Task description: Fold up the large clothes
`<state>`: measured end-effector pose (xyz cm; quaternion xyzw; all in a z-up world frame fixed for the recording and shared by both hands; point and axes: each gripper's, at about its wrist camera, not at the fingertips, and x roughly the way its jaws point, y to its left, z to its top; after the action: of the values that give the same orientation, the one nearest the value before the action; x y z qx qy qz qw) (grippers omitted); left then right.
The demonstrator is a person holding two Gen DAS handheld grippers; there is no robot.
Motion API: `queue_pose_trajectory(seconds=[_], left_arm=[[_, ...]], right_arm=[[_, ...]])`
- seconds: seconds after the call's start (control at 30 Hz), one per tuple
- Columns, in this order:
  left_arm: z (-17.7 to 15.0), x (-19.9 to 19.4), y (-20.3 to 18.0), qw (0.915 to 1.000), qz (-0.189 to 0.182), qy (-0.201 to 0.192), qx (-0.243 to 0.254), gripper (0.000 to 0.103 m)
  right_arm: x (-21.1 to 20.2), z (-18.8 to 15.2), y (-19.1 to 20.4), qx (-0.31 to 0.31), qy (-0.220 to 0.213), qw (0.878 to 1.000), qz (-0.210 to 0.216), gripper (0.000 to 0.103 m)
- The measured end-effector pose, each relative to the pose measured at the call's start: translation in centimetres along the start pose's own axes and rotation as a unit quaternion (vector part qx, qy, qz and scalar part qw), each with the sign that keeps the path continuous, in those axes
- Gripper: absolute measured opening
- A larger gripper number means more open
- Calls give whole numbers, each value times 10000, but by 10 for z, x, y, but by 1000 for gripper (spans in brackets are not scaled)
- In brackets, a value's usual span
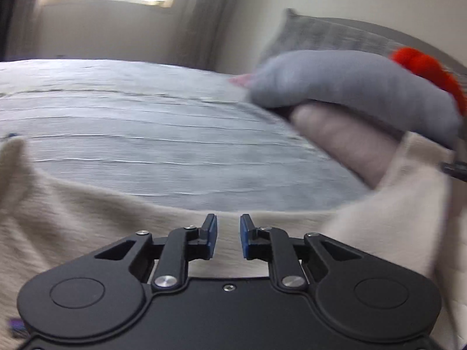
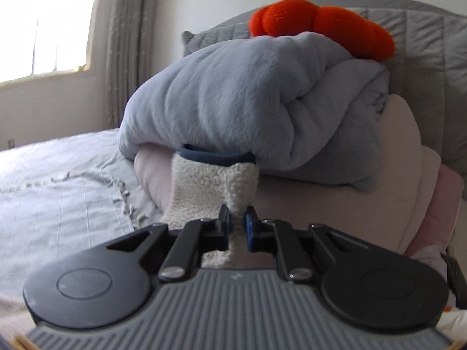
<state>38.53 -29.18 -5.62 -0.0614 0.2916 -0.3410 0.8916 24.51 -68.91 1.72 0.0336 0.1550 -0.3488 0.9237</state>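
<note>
The bed [image 1: 146,134] lay broad and grey, and at its head a blue-grey blanket [image 2: 248,99] sat heaped with an orange plush toy [image 2: 321,26] on top. Along the bed's near edge stretched the cream garment [image 1: 87,218]. The left gripper [image 1: 228,237] pinched its hem, jaws nearly together; the right gripper [image 2: 238,232] was clamped on its fleecy sleeve [image 2: 210,186].
</note>
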Motion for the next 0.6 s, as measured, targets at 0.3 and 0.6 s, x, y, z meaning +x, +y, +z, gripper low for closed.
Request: queue_pose_trajectory(seconds=[0.3, 0.6], left_arm=[[-45, 68, -102, 9852, -1317, 1062, -273, 16], [-35, 34, -132, 9862, -1323, 855, 513, 36]], right_arm=[[-1, 2, -5, 114, 191, 9990, 399, 9], [-12, 8, -8, -106, 555, 9984, -43, 62]])
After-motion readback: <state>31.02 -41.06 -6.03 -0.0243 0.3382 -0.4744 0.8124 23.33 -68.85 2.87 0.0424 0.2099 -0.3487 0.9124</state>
